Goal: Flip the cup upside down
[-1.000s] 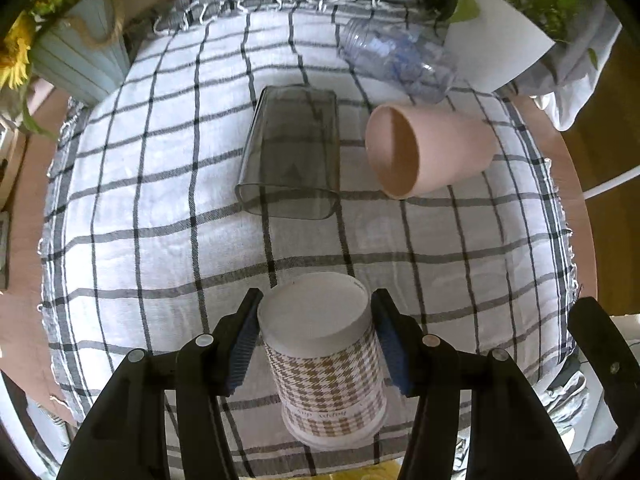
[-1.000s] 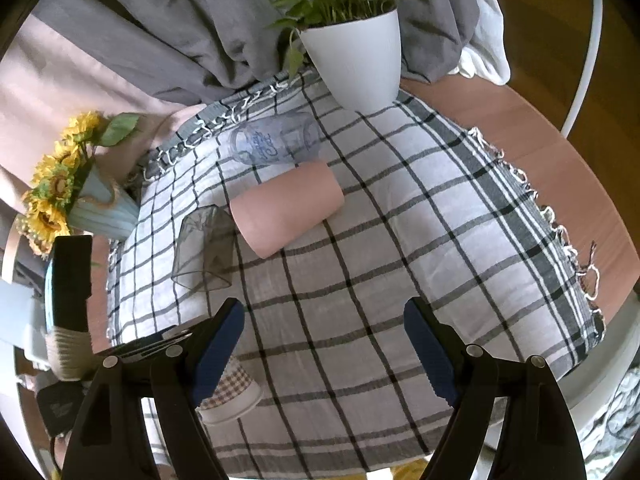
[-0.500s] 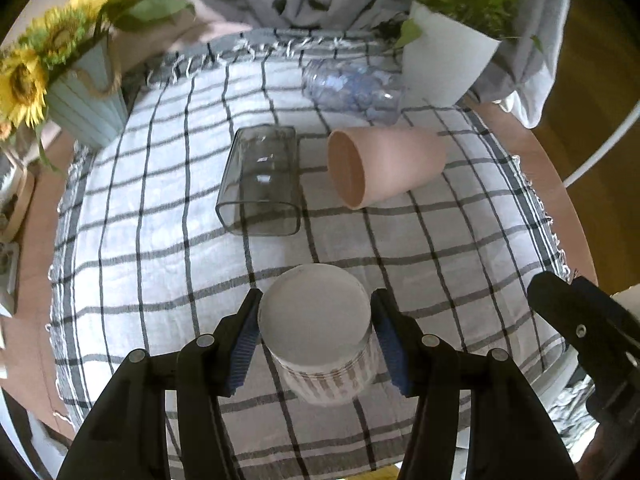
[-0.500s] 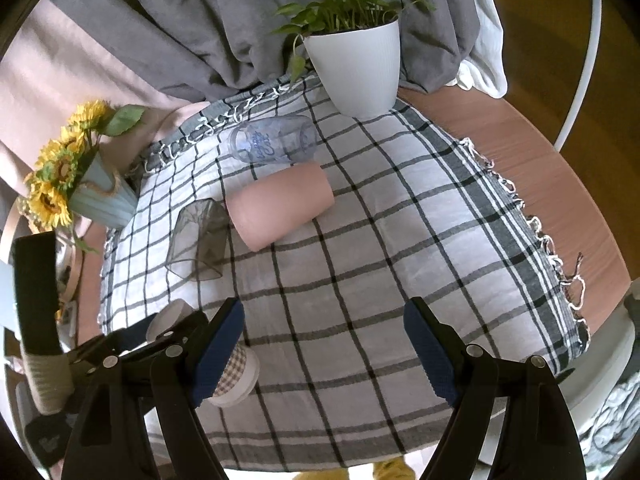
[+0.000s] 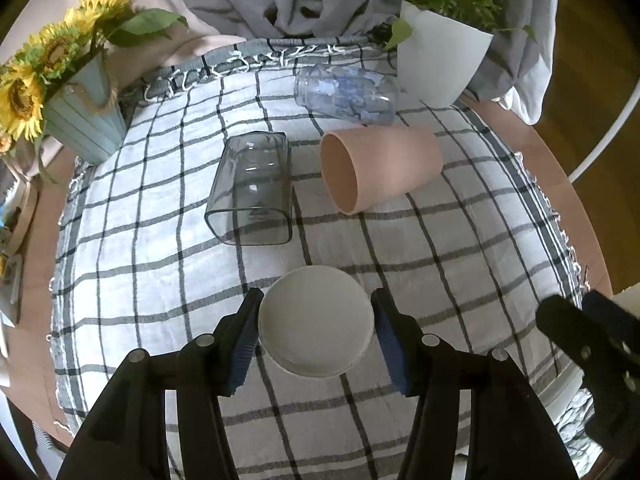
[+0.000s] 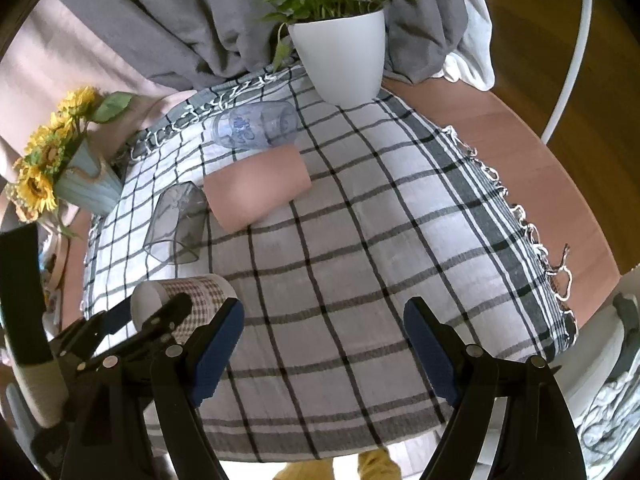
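My left gripper (image 5: 316, 334) is shut on a houndstooth paper cup (image 5: 316, 320). I hold it above the checked cloth (image 5: 140, 240), tipped so its white base faces the left wrist camera. The cup also shows in the right wrist view (image 6: 188, 300), lying on its side in the air between the left gripper's fingers (image 6: 164, 320). My right gripper (image 6: 320, 344) is open and empty over the cloth's near edge, to the right of the cup.
A smoky glass tumbler (image 5: 252, 188), a pink cup (image 5: 380, 168) and a clear printed cup (image 5: 348, 94) lie on their sides on the cloth. A white plant pot (image 5: 440, 64) stands back right, a sunflower vase (image 5: 80, 116) back left.
The left gripper has lifted the paper cup off the cloth and tipped it, so its patterned side has gone out of the left wrist view. The right gripper stays open.
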The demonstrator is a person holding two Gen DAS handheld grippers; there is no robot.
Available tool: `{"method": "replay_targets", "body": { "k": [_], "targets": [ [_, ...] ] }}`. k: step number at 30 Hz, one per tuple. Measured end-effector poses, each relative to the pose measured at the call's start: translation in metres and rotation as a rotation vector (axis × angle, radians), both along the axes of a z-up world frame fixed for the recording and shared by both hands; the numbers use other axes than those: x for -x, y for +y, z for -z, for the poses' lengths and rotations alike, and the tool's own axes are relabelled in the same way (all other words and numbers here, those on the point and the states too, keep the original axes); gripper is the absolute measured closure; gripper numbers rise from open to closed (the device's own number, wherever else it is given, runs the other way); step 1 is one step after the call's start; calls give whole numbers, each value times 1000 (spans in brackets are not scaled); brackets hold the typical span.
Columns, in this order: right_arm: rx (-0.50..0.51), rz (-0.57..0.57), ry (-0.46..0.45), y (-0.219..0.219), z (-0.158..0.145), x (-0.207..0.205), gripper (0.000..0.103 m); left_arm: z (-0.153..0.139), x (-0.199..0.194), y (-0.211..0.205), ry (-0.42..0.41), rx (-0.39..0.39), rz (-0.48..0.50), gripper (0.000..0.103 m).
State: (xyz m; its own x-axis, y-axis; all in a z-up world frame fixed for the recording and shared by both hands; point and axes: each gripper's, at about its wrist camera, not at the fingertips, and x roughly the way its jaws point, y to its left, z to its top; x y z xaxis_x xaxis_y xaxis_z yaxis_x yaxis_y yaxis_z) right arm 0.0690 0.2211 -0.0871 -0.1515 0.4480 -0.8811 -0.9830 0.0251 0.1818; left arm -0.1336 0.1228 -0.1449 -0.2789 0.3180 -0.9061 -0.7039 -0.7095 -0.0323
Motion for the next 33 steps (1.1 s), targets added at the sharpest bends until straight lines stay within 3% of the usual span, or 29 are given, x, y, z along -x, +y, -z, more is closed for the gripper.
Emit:
{"method": "replay_targets", "body": {
  "k": [13,14,17,21,27,33],
  "targets": [
    [10,21,5,6,1,0,21,8,13,7,-69,-6,-8,48],
    [12,21,7,6,1,0,21,9,14,7,-70,1,-9,44],
    [15,21,4,7,2,2,21,8,14,6,-45,13,-11,20],
    [15,20,-3,7,0,3,21,1,12,2,-23,0,-20,10],
    [-4,18,2,0,-12,3,17,-15,6,-10,-10,-11,-44,8],
    [-68,-16,4,-14,-40,5,14,-50,-8,-37,44,-48,-97,4]
  ]
}}
